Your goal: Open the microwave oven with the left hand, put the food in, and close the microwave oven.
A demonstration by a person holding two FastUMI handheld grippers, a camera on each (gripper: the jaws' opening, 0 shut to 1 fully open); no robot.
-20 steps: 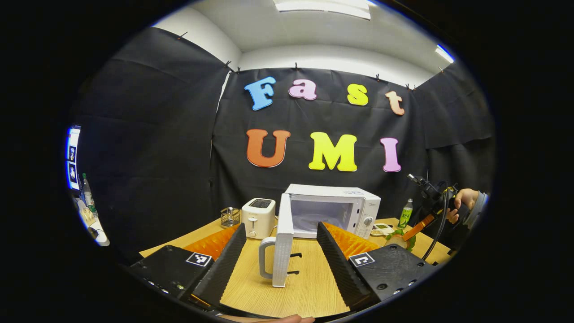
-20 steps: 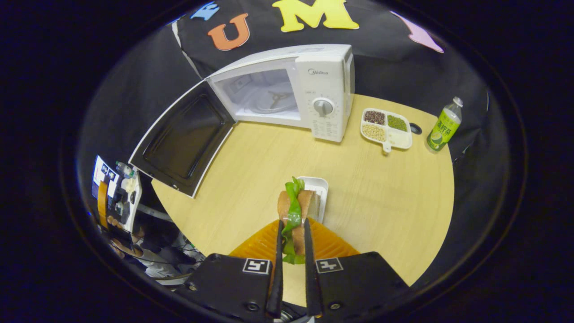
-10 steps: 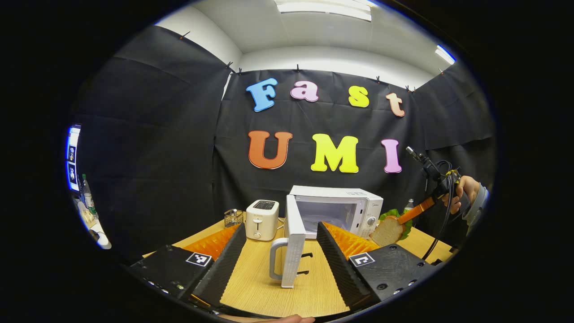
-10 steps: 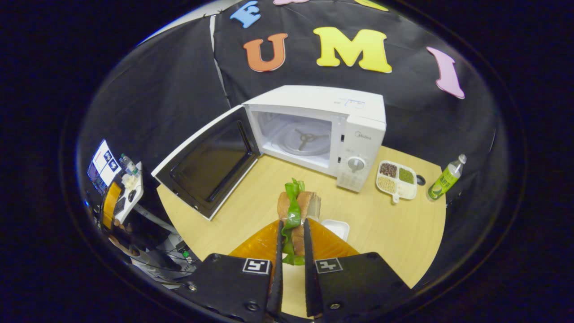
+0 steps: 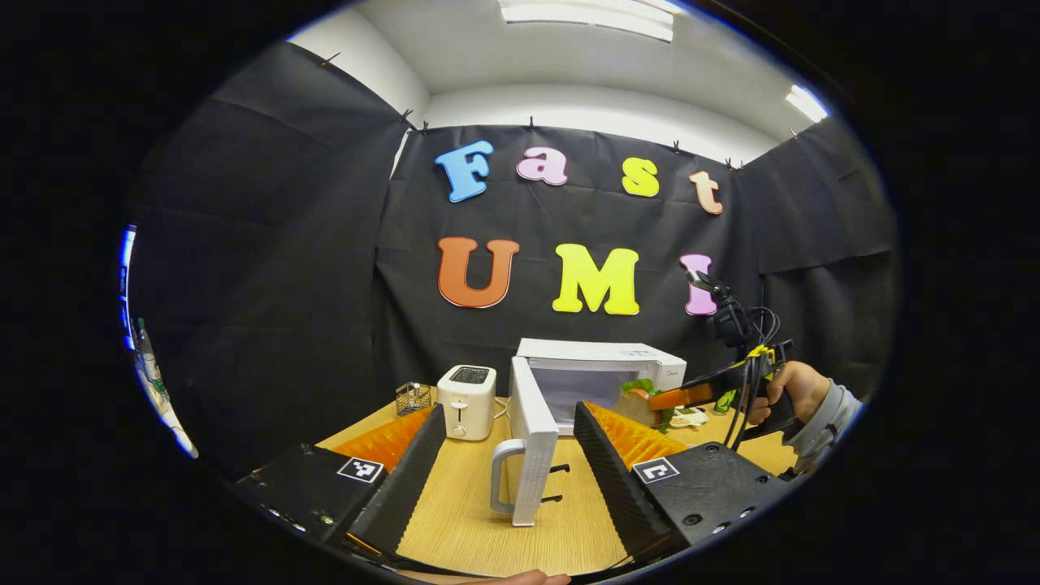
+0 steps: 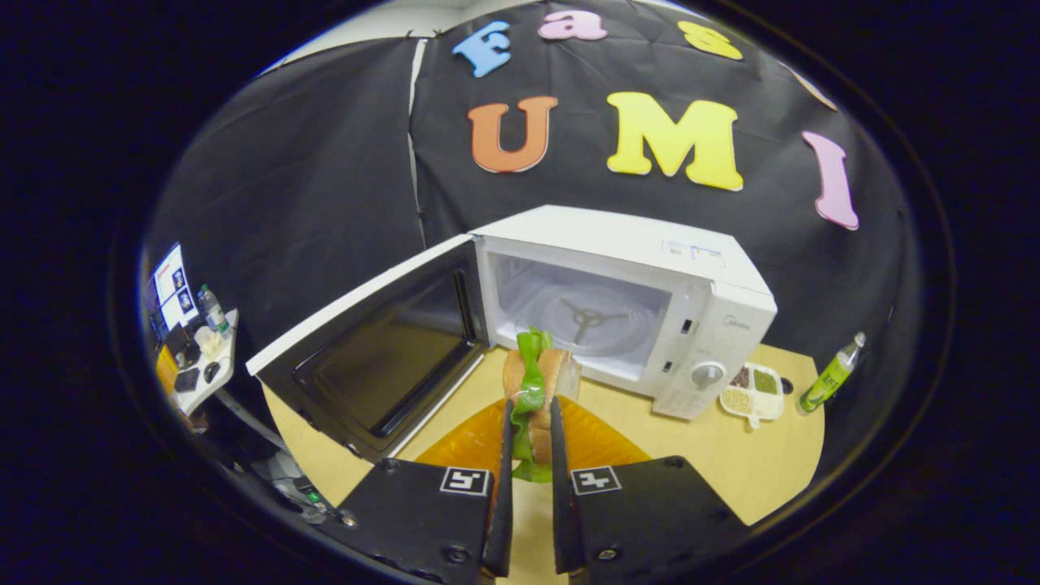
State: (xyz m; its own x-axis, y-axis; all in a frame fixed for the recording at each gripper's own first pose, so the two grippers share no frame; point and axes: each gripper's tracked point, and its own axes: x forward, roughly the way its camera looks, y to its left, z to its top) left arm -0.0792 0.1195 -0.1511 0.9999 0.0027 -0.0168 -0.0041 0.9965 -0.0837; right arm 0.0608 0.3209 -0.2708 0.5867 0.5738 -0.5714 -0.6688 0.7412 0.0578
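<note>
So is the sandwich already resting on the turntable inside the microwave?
No: in the right gripper view the sandwich is clamped in the right gripper, in front of the open microwave.

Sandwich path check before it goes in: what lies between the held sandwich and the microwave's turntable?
Nothing. In the right gripper view, the sandwich sits right before the open microwave, turntable bare.

White box microwave [image 6: 634,301] sits at back of light wood table [image 6: 731,463], against cloth wall. Its white-framed dark-window door [image 6: 382,341] swung out to microwave's left, cavity open w/ round glass turntable [image 6: 585,313] inside. White two-slot toaster [image 5: 465,400] left of microwave, small wire rack [image 5: 413,397] beyond toaster. White divided tray of beans [image 6: 751,390] just right of microwave; green-label plastic bottle [image 6: 830,375] right of tray. Bread-and-lettuce sandwich [image 6: 534,382] in front of microwave opening, above table, betw. right gripper [image 6: 530,455] fingers.
</note>
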